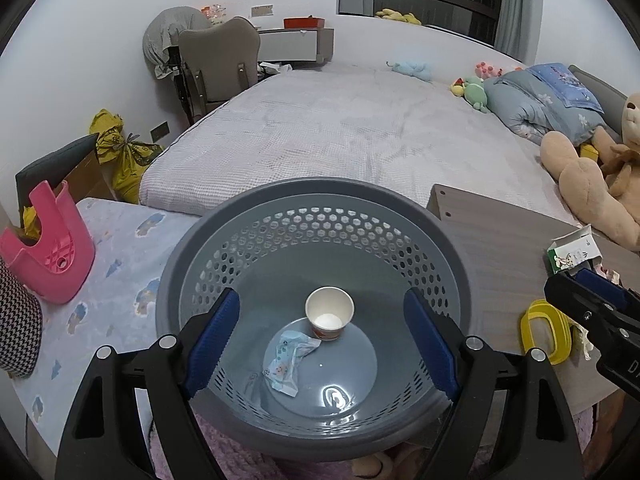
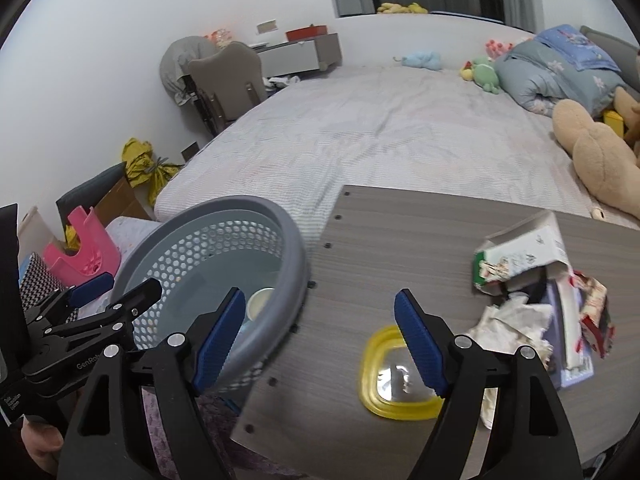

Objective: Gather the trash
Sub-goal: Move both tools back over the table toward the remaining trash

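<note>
A grey perforated basket (image 1: pixel 224 220) stands by the wooden board (image 1: pixel 500 264); it also shows in the right wrist view (image 2: pixel 224 206). Inside it lie a white paper cup (image 1: pixel 330 312) and a crumpled blue wrapper (image 1: pixel 290 356). My left gripper (image 1: pixel 322 344) is open and empty above the basket's mouth. My right gripper (image 2: pixel 320 344) is open and empty above the board (image 2: pixel 400 240), next to a yellow lid (image 2: pixel 396 408). A pile of trash lies at the board's right: a torn carton (image 2: pixel 520 256), crumpled tissue (image 2: pixel 512 320) and wrappers (image 2: pixel 596 312).
A bed with a grey cover (image 1: pixel 340 128) lies behind the board, with plush toys (image 1: pixel 580 184) and bedding (image 1: pixel 540 100) at its right. A pink stool (image 1: pixel 48 248) lies on a blue mat at left. A chair (image 1: pixel 220 64) stands at the far wall.
</note>
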A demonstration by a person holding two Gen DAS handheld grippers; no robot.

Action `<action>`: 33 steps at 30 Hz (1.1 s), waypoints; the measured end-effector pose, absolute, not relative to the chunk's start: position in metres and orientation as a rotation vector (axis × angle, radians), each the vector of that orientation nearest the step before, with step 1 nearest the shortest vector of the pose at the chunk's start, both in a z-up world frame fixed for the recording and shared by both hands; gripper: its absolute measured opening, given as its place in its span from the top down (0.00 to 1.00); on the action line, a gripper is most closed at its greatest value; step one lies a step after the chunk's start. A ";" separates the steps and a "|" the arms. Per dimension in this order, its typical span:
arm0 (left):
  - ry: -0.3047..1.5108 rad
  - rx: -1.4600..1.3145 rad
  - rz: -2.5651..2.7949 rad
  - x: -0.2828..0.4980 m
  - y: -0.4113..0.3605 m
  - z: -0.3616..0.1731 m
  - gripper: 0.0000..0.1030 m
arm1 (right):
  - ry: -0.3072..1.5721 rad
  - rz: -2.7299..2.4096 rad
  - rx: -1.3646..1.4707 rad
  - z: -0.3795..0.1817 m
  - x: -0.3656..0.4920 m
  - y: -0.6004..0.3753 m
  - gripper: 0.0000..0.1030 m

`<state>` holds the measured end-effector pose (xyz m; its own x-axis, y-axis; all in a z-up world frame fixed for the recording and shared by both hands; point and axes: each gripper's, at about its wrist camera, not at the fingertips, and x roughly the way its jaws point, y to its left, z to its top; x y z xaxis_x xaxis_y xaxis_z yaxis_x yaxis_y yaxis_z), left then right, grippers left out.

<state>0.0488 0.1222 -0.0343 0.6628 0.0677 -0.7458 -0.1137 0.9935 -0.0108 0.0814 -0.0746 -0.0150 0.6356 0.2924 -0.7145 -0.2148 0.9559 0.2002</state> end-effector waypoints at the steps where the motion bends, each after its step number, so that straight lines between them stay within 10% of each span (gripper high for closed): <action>1: 0.843 -0.055 0.093 0.049 0.117 -0.034 0.22 | 0.832 0.279 0.105 -0.015 0.079 -0.080 0.27; 33: 0.843 0.033 -0.104 0.045 0.006 -0.021 0.22 | 0.756 0.011 0.225 -0.006 0.028 -0.231 0.25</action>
